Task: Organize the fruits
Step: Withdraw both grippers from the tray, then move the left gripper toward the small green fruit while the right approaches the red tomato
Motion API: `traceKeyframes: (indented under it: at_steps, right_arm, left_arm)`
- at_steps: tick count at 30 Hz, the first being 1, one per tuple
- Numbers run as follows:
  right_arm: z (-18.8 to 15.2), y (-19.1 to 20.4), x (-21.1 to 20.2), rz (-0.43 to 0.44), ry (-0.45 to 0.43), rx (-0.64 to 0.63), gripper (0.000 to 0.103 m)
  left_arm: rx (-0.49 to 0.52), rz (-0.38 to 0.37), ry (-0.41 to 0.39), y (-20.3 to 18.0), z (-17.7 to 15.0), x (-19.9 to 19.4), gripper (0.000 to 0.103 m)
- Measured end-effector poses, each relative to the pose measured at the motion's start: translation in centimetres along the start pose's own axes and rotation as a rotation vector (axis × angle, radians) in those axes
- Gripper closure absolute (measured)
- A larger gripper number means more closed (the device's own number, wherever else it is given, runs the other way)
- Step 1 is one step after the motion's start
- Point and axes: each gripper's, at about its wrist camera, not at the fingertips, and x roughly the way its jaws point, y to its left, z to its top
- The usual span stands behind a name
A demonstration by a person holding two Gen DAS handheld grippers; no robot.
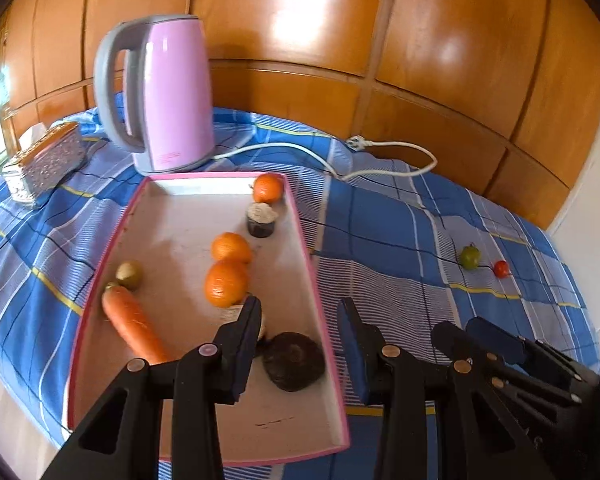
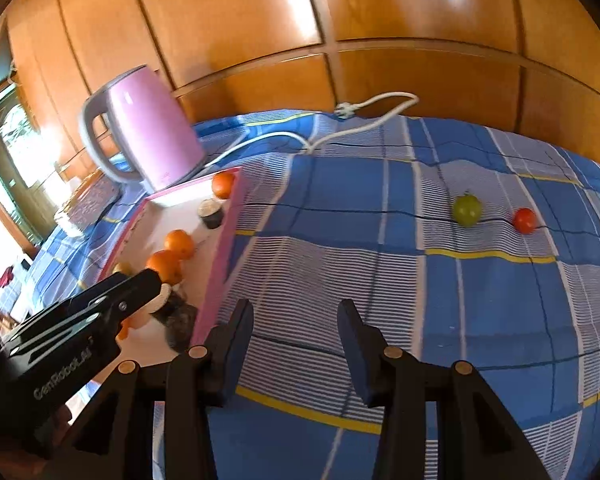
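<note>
Ahead and right of the right gripper [image 2: 296, 344], whose jaws are parted and hold nothing, a small green round fruit [image 2: 467, 210] and a red one [image 2: 525, 220] are seen on the blue checked cloth [image 2: 380, 280]. The left gripper [image 1: 298, 330], likewise parted and empty, is held over the pink-rimmed white tray [image 1: 316, 280]. Collection step judged pending; a reach forward is required.

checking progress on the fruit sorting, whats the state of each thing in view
left gripper: open, empty, over the tray's right rim
right gripper: open, empty, above the cloth
tray: holds three oranges, a carrot and other items
carrot: lying in the tray
green fruit: loose on the cloth, outside the tray
red fruit: loose on the cloth beside the green fruit
kettle: upright, lid shut
plug: unplugged, lying on the cloth
</note>
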Motion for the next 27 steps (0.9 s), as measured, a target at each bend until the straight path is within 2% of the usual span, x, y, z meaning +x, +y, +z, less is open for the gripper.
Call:
traceKeyframes:
  at_steps: [27]
  right_arm:
    - [-0.6, -12.8, -0.5, -0.231, -0.009, 0.25, 0.059]
  left_arm:
    - [0.176, -0.139, 0.106, -9.7, -0.4, 5.0, 0.063]
